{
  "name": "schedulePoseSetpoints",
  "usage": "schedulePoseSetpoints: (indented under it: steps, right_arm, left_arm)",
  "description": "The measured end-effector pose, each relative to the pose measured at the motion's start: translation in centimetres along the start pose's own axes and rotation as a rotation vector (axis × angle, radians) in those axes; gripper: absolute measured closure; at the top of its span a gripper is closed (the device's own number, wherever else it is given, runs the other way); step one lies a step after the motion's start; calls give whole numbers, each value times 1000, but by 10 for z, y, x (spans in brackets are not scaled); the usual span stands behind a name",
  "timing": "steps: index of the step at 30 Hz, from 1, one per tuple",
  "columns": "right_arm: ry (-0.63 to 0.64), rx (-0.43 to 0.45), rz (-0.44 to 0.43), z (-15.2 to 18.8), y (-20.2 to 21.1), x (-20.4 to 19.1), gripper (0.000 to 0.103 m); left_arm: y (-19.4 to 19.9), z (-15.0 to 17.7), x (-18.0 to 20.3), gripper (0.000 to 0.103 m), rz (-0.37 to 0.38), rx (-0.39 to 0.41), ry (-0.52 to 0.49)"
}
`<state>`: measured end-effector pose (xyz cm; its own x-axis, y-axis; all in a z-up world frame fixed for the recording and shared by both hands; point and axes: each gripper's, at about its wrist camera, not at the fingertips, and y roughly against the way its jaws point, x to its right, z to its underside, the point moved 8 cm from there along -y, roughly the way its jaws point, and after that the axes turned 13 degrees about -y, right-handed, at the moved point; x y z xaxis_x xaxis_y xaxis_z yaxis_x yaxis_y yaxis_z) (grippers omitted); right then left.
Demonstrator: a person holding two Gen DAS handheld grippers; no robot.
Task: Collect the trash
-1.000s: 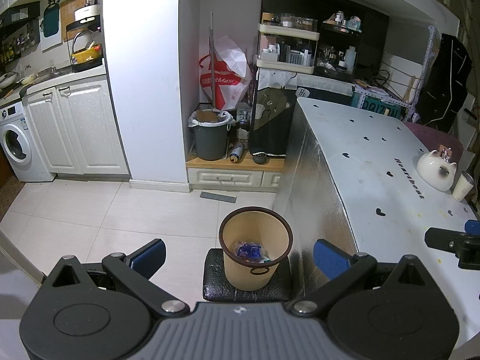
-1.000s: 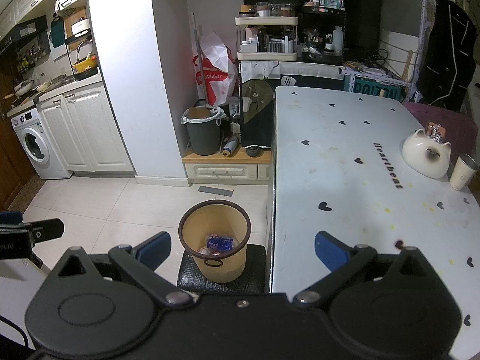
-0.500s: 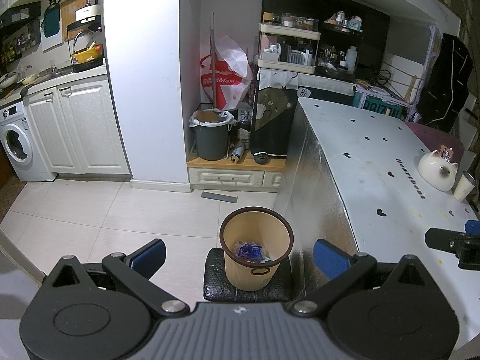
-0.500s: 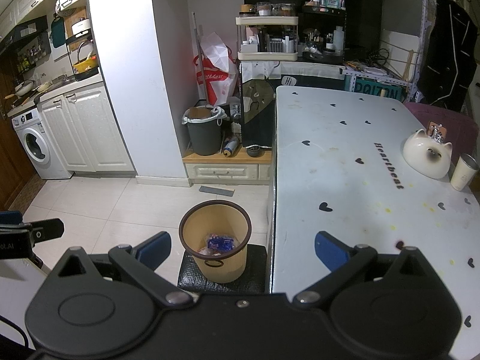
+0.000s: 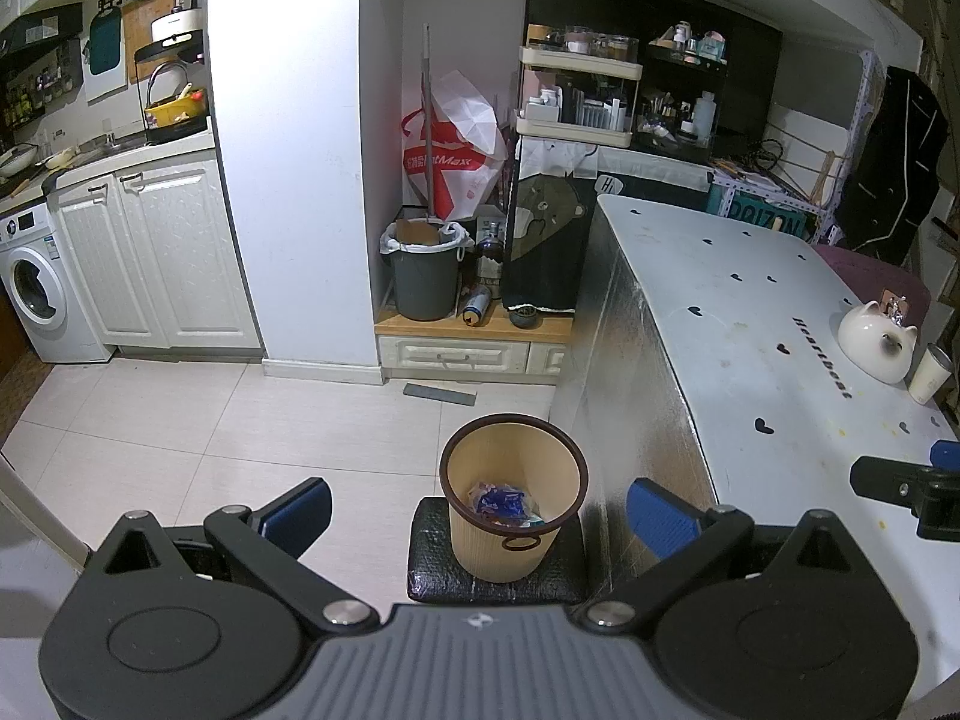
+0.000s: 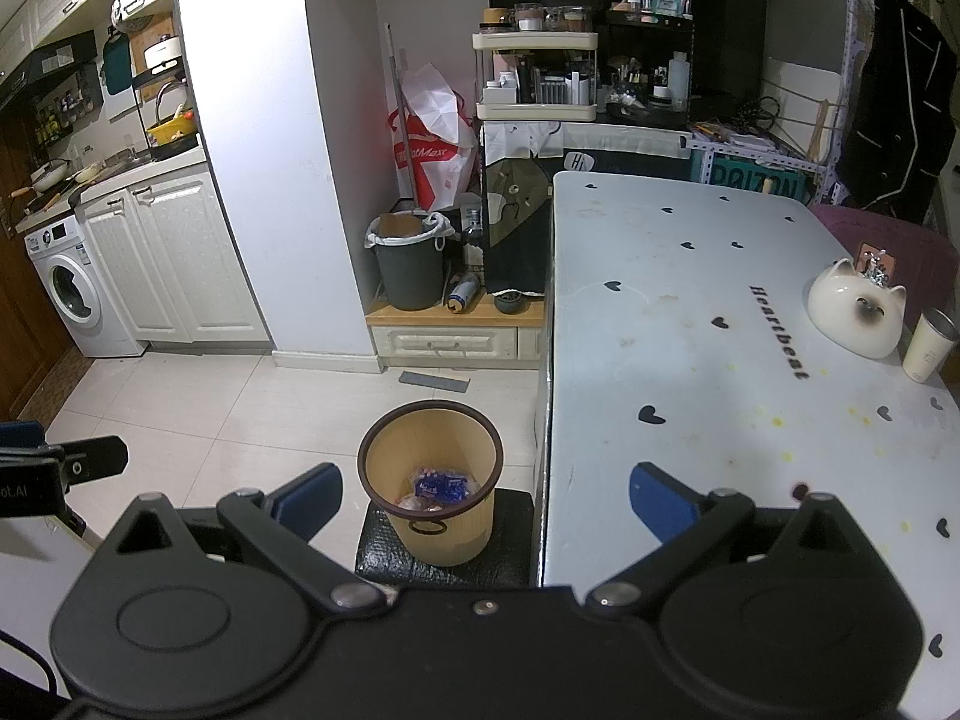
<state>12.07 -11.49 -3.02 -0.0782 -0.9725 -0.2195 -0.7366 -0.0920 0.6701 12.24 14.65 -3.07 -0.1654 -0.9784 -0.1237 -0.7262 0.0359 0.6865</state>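
Both the left tool (image 5: pixel 477 513) and the right tool (image 6: pixel 485 498) gape wide and empty above the bin (image 5: pixel 513 504), which holds blue wrappers (image 5: pixel 501 501) beside the tabletop (image 6: pixel 690 324) edge.

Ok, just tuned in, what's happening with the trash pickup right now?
Both grippers are open and hold nothing. The left gripper and right gripper hang side by side above the tan wastebasket, which stands on a black mat on the floor beside the white table. Blue wrappers already lie in the basket. On the table only a cat-shaped pot and a cup show, no loose trash.
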Motion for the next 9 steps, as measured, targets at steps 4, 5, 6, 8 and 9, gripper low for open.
schedulePoseSetpoints:
  steps: [4,5,6,8,9]
  right_arm:
    - [0,1,0,0,-1,1,0]
    - [0,1,0,0,-1,1,0]
    - [0,1,1,0,0,0,0]
    - [0,1,0,0,-1,1,0]
    - [0,1,0,0,-1,1,0]
  left_arm:
    - [0,0,0,0,0,0,1]
    - [0,0,0,0,-1,-1,1]
    - [0,0,0,0,0,-1,1]
    - [1,3,-2,0,-1,-4,3]
    - [1,4,-4,0,-2,-5,4]
